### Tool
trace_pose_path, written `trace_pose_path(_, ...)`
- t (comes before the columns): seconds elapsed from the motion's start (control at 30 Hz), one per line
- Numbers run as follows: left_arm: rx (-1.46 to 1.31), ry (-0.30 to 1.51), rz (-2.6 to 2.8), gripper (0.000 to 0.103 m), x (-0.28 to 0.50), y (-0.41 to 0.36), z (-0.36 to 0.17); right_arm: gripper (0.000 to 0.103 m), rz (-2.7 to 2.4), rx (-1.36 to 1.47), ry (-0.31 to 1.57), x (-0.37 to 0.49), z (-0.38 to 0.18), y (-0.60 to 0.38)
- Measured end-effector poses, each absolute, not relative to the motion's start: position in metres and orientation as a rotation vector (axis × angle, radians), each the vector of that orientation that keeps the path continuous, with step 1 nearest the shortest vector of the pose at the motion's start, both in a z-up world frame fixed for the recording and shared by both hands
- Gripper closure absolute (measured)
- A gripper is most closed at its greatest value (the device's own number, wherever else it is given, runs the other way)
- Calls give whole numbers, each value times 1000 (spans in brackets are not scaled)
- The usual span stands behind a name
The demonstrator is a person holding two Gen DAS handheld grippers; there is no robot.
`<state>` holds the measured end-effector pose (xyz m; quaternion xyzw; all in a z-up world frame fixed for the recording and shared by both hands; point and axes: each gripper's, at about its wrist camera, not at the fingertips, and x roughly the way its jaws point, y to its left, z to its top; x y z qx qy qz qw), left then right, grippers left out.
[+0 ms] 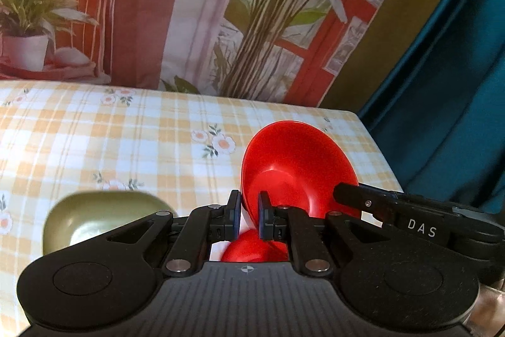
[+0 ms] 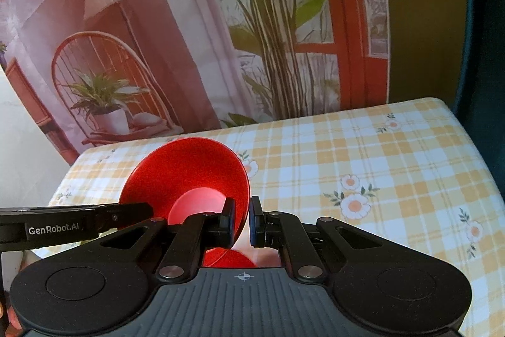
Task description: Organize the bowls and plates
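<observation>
A red bowl (image 1: 296, 166) is held tilted above the checked tablecloth, gripped from both sides. My left gripper (image 1: 250, 215) is shut on its left rim. My right gripper (image 2: 242, 221) is shut on its right rim, and the bowl (image 2: 189, 176) fills the left centre of the right wrist view. Each gripper shows in the other's view: the right one (image 1: 394, 210) and the left one (image 2: 79, 223). A second red dish (image 1: 252, 248) lies right below, mostly hidden by the gripper body; it also shows in the right wrist view (image 2: 227, 258). A green bowl (image 1: 101, 217) sits on the table to the left.
The table (image 1: 126, 141) with a yellow checked floral cloth ends at its right edge near a teal curtain (image 1: 457, 84). A printed backdrop (image 2: 221, 37) of plants and a chair stands along the table's far edge.
</observation>
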<state>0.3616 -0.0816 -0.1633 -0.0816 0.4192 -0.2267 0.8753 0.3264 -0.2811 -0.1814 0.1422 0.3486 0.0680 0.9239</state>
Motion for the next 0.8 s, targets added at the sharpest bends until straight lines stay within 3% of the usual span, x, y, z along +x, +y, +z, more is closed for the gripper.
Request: trace_pose_path(0.8,-52,971,-458,91,335,-80,-215,95,125,246,821,301,-237,-266)
